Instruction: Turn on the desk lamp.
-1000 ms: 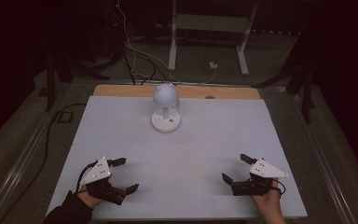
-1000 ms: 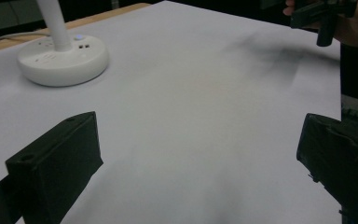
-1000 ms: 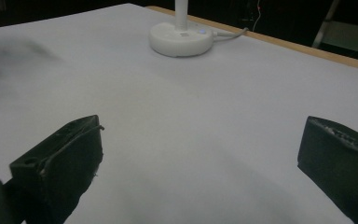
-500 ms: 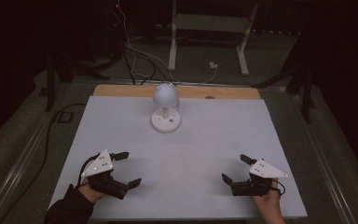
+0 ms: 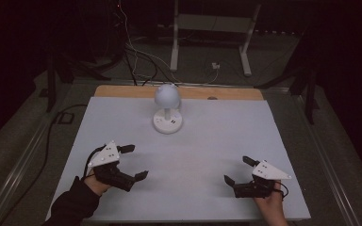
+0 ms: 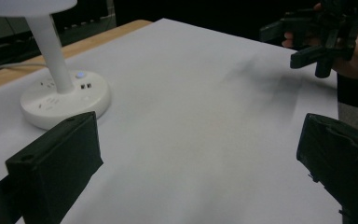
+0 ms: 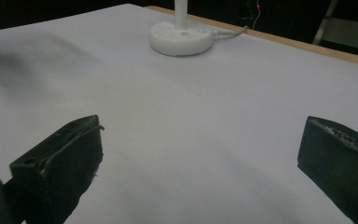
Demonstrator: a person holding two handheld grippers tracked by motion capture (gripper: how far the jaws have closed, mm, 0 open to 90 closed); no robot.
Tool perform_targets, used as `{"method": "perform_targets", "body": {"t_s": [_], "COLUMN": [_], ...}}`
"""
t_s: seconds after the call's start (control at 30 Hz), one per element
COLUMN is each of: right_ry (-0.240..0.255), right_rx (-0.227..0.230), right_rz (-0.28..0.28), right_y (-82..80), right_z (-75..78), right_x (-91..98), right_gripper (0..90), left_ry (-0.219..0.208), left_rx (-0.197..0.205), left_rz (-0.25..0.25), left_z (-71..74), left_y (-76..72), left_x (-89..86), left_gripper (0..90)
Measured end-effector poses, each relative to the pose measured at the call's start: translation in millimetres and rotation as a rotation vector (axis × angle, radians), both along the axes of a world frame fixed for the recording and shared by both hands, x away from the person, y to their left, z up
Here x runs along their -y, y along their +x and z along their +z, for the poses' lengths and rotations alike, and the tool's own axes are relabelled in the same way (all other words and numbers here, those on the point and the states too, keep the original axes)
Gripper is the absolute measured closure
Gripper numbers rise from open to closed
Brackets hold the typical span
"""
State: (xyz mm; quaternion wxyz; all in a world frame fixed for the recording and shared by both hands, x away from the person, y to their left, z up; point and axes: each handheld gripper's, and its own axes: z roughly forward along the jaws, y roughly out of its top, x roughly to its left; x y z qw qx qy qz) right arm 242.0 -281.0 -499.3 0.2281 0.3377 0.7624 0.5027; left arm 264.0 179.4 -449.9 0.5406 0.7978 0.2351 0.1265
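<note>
Shifted up and inward since half a second ago, left gripper [image 5: 131,161] with jaws wide apart, right gripper [image 5: 238,170] equally spread at lower right, lamp [image 5: 168,107] upper centre, top-heavy, liable to tip if nudged high on stem.

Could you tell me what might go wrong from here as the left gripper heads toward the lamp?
The lamp carries a broad round head on a thin stem, so a sideways knock from the left gripper might tip it. Its base has small buttons; wide-open jaws could press one by accident. The lamp's cable trails off the far edge of the table, so dragging the lamp may snag it.
</note>
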Motion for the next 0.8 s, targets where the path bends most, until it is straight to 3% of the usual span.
{"method": "perform_targets", "body": {"t_s": [0.37, 0.8], "right_ry": [0.002, 0.009], "right_rx": [0.003, 0.011], "right_rz": [-0.005, -0.007], "right_y": [0.2, -0.7], "right_z": [0.1, 1.2], "right_x": [0.7, 1.2], "right_gripper": [0.0, 0.0], "left_ry": [0.019, 0.039], "left_rx": [0.003, 0.005], "left_rz": [0.007, 0.022], "left_z": [4.6, 12.1], "left_y": [13.2, 33.9], "left_x": [9.3, 32.3], "left_gripper": [0.2, 0.2]}}
